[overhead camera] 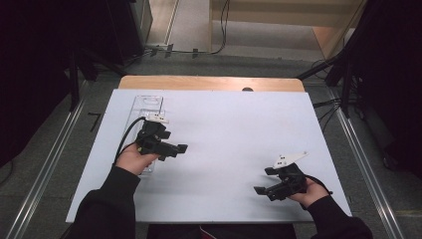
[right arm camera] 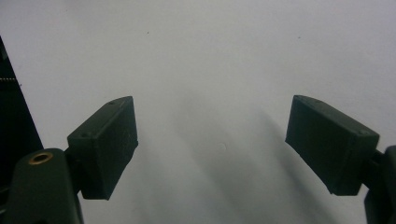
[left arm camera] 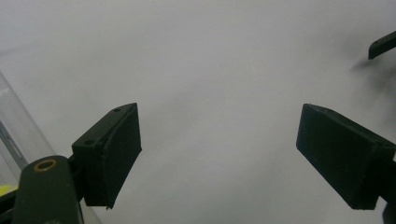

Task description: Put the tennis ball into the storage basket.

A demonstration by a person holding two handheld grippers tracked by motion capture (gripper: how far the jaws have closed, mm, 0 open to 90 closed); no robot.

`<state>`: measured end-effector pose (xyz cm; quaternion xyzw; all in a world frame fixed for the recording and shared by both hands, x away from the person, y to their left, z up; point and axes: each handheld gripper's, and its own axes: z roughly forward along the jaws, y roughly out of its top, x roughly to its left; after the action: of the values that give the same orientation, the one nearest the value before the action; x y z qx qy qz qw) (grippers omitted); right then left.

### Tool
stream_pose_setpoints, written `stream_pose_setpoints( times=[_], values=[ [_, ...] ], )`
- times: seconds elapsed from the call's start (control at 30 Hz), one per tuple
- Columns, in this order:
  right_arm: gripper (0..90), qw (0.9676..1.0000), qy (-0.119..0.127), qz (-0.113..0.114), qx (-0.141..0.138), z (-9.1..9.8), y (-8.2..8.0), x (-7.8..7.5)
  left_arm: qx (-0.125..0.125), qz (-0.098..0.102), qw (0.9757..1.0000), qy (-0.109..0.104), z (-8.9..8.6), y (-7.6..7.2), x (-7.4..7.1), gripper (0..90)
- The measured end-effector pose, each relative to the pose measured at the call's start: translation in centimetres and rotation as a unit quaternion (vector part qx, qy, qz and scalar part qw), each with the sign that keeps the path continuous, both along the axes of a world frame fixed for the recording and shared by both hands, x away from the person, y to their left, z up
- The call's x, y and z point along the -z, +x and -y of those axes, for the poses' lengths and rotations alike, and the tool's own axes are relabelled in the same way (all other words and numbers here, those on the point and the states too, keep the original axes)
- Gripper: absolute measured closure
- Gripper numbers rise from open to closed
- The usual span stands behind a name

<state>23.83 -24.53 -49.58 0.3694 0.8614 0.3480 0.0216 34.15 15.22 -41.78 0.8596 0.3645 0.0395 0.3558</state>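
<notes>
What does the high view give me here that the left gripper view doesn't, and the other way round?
High view alone: the full white rectangular board, the wooden table edge behind it, grey floor, both hands, and the right claw low on the board's right.

Left gripper view alone: a close look between the left claw jaws, set wide apart with nothing between them.

Both: the white board surface and the clear plastic tray beside the left claw.

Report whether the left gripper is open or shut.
Open. In the left gripper view, the left gripper has its two black jaws standing wide apart, with bare white table between them and nothing held.
</notes>
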Motion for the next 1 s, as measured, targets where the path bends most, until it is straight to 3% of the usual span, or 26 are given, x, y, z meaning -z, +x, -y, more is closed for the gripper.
stream_pose_setpoints(
  times=[0.47,1.0],
  values=[
    [14.8,1.0000,0.000,0.000,0.001,0.0,0.0,0.0,0.001,-0.002,0.9998,-0.020,-0.7,-2.0,0.8,14.6],
    [14.8,1.0000,-0.002,0.001,0.002,0.1,0.0,0.0,0.025,-0.014,0.9996,-0.007,-0.7,-3.8,2.4,14.6]
  ],
)
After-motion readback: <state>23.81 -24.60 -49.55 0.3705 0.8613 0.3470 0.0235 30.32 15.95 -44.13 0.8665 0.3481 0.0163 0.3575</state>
